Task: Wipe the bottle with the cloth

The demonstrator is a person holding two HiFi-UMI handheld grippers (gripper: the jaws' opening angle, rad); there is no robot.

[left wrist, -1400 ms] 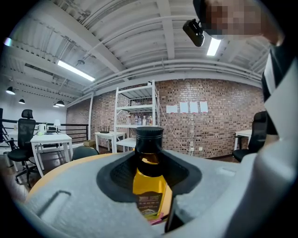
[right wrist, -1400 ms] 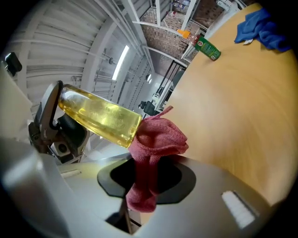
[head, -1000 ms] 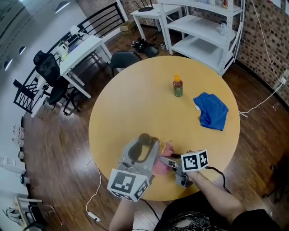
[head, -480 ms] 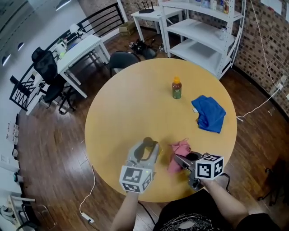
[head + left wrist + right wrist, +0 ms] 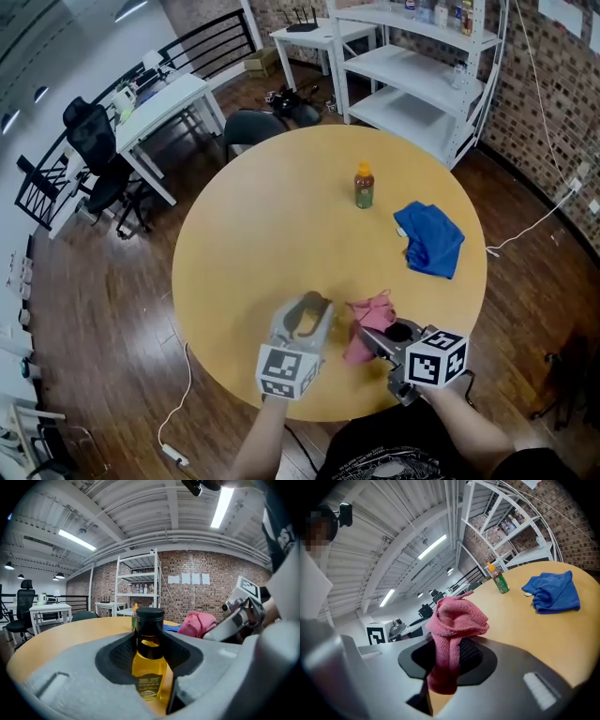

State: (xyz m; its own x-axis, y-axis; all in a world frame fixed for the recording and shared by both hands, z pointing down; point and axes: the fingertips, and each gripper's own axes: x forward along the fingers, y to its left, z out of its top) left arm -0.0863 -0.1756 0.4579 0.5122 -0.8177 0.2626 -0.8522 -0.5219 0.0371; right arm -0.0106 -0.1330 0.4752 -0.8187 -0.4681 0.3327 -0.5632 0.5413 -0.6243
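Bottle (image 5: 324,323) and pink cloth (image 5: 367,322) show side by side in the head view, low over the near edge of the table (image 5: 253,234). The left gripper (image 5: 306,319) carries the bottle and the right gripper (image 5: 373,336) carries the cloth. The bottle lies just to the left of the right gripper, near the cloth's hanging fold.

Seen from the left gripper view, the jaws are clamped on the amber bottle's body. It stands upright with its black cap above them, so its long axis is vertical. The cloth hangs to the right and slightly beyond, not touching the glass.

Seen from the right gripper view, the jaws are pinched on the cloth, which bunches above them and droops below. The bottle is off to the left, out of frame. My guess is a short sideways reach leftward would bring cloth to bottle. A blue cloth (image 5: 553,592) and a second bottle (image 5: 500,581) lie well ahead.
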